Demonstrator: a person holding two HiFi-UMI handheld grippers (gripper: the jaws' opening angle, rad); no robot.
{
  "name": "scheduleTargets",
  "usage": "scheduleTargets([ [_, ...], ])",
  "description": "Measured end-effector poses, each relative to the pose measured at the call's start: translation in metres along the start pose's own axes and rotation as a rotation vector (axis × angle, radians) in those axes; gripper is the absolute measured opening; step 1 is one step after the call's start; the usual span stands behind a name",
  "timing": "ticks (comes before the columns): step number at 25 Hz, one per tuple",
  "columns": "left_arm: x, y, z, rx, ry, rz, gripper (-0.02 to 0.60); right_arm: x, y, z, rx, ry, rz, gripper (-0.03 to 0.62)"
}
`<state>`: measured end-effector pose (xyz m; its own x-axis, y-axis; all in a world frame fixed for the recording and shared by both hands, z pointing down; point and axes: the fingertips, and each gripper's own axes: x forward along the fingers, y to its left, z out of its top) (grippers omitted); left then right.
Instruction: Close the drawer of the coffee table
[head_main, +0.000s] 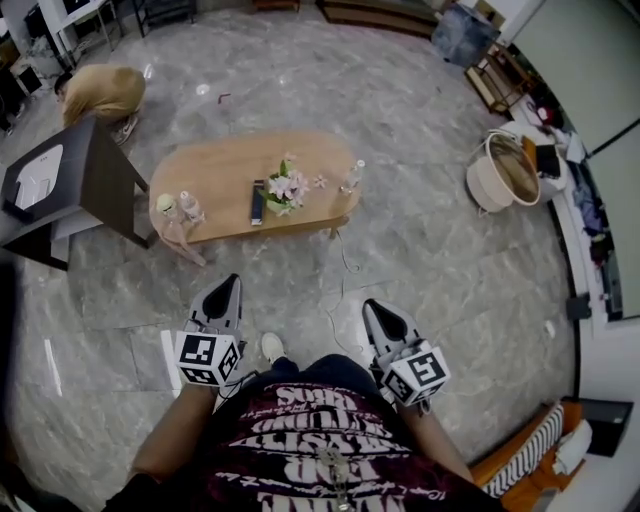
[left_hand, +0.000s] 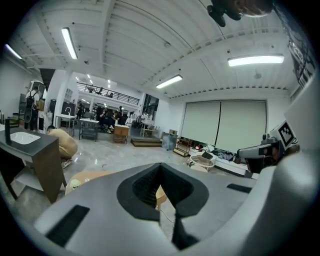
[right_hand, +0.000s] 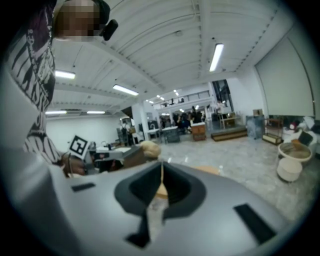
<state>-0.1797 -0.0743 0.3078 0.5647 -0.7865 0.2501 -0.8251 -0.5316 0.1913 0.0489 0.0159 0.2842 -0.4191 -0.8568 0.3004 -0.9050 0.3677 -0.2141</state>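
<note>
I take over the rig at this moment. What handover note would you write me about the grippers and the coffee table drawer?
Grippers: left gripper shut, empty, near the body; right gripper the same.
Things: oval light-wood coffee table stands ahead on the grey marble floor, apart from both grippers.
Done: nothing visible; the drawer cannot be made out from here.
To do: approach the table, find the drawer, push it closed.

Flowers (head_main: 286, 187) on coffee table (head_main: 220, 165), basket (head_main: 483, 188) far right
</note>
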Motion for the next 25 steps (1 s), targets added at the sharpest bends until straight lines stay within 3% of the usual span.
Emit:
scheduleTargets([
  [7,0.01,0.004,-0.006,0.002,0.015,-0.019,0.021,0.014,-0.013,0.009,0.003,-0.006,-0.03,0.035],
  [14,0.023,0.017,-0.002,0.011,0.025,0.045,0.021,0.046,-0.021,0.01,-0.026,0.032,0.039,0.035],
  [25,0.081,0.001,0.004,0.021,0.074,0.095,0.021,0.084,-0.09,0.024,0.017,0.049,0.111,0.035],
])
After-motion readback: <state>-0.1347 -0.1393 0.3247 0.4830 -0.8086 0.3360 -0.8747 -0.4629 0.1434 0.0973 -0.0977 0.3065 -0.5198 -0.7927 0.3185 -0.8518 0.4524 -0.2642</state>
